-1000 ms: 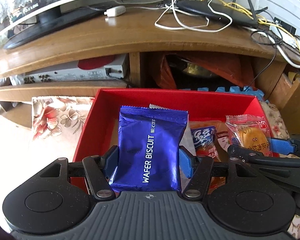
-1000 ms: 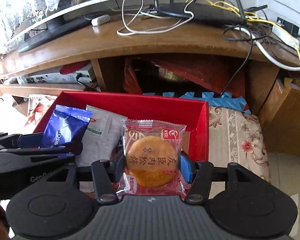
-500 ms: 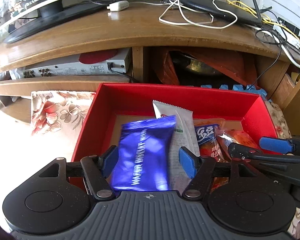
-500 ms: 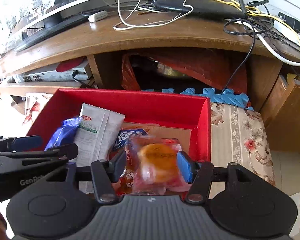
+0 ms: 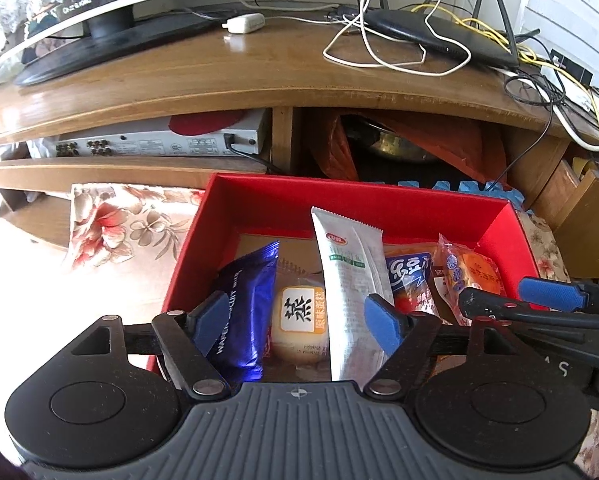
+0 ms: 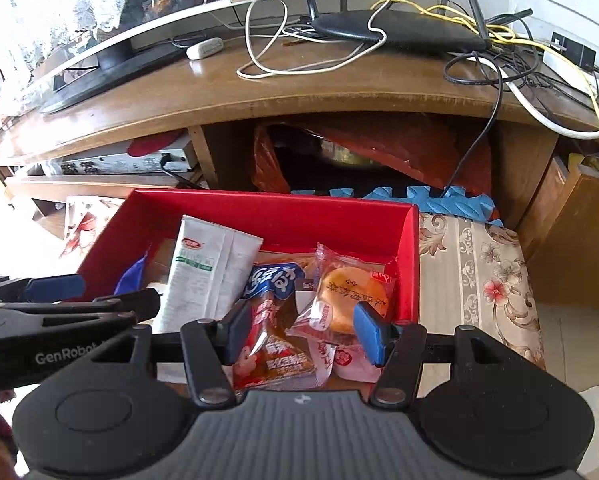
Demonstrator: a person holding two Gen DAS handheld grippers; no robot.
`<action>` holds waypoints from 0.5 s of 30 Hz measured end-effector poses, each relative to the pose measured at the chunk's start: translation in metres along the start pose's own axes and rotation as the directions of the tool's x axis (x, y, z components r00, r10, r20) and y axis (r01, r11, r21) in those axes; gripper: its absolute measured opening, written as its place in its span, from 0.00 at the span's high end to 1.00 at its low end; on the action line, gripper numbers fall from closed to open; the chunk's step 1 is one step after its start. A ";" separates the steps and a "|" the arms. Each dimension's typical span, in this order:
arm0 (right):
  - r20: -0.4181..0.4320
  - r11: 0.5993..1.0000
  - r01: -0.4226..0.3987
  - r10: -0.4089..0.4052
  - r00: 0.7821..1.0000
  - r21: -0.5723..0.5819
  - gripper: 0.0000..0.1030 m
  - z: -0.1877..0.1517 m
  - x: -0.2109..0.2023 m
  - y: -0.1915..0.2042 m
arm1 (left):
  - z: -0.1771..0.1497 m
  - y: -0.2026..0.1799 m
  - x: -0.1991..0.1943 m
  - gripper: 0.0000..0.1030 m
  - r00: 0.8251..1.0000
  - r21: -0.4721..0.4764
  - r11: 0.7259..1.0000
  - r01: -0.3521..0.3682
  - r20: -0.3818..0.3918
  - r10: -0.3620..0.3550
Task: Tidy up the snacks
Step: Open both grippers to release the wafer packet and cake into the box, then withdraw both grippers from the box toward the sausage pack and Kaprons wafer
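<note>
One blue packet reads "WAFER BISCUIT" in white

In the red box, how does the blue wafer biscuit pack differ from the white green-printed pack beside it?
The blue wafer biscuit pack is glossy dark-blue foil with white lettering; the white pack is matt white with green print and a red logo. The blue wafer biscuit pack leans at the left side of the red box, while the white pack stands taller near the middle, its serrated top edge above the blue one's. Both are sealed, propped upright inside the box.
</note>
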State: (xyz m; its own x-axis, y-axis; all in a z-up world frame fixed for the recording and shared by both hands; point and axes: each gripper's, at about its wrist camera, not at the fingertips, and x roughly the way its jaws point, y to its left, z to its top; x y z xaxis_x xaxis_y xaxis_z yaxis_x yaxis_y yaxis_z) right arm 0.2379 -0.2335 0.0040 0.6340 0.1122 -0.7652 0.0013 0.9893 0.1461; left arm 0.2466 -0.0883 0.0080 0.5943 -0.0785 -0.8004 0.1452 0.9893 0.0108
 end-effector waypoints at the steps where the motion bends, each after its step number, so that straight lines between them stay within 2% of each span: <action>1: 0.000 1.000 -0.004 0.004 1.000 -0.004 0.48 -0.001 -0.002 0.002 | -0.001 0.002 -0.003 0.22 1.000 -0.004 1.000 0.001 0.001 -0.001; 15: 0.003 0.999 -0.039 0.039 0.999 -0.023 0.48 -0.031 -0.036 0.014 | -0.040 0.028 -0.036 0.21 0.999 -0.048 0.999 0.026 -0.025 -0.028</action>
State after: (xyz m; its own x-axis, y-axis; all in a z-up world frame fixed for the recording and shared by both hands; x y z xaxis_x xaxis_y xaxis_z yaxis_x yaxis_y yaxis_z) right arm 0.1911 -0.2209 0.0139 0.6359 0.1508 -0.7569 -0.0415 0.9860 0.1615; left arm 0.1977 -0.0527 0.0131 0.5700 -0.1027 -0.8152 0.1230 0.9916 -0.0390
